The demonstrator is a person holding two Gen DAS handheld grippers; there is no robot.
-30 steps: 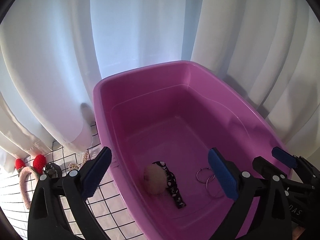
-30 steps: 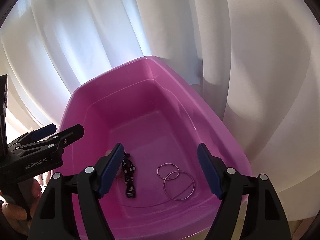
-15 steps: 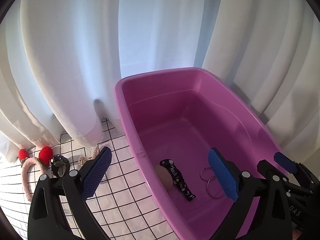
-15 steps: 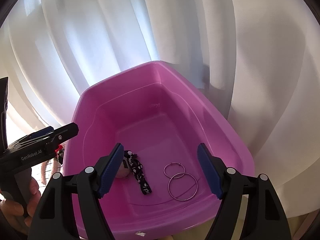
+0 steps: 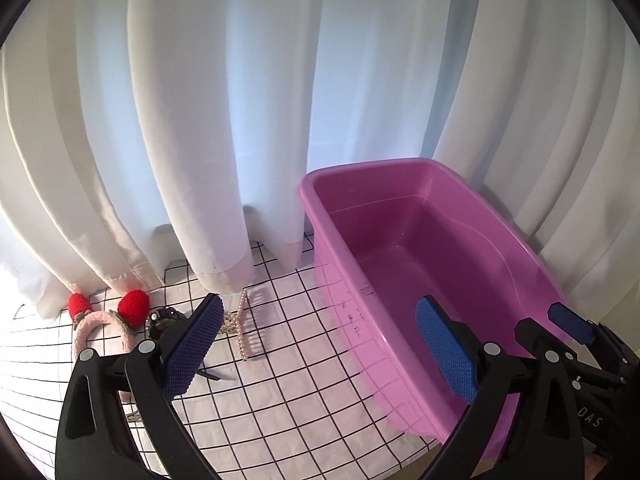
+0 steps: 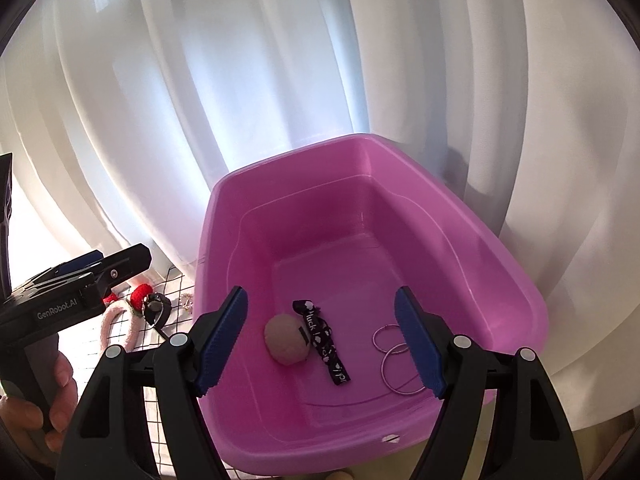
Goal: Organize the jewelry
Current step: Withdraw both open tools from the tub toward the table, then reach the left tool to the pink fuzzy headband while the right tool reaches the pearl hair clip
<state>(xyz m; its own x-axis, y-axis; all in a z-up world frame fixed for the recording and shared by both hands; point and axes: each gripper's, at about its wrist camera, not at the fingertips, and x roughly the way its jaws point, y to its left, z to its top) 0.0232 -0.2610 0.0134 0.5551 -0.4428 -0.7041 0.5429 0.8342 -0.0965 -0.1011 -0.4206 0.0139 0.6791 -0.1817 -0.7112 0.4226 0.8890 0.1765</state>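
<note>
Both my grippers, left (image 5: 320, 344) and right (image 6: 320, 344), gape wide, empty. Inside the pink tub (image 6: 500, 256): beige pompom (image 6: 286, 340), black ribbon (image 6: 326, 342), two hoop earrings (image 6: 394, 354).

Left view: finger (image 5: 196, 348) hides part of headband (image 5: 100, 322); bin (image 5: 404, 272) wall conceals its contents.

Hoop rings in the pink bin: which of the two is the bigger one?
The bigger hoop is the one nearer the camera, partly hidden behind the right gripper. The smaller hoop lies just beyond it, toward the bin middle; they overlap slightly.
</note>
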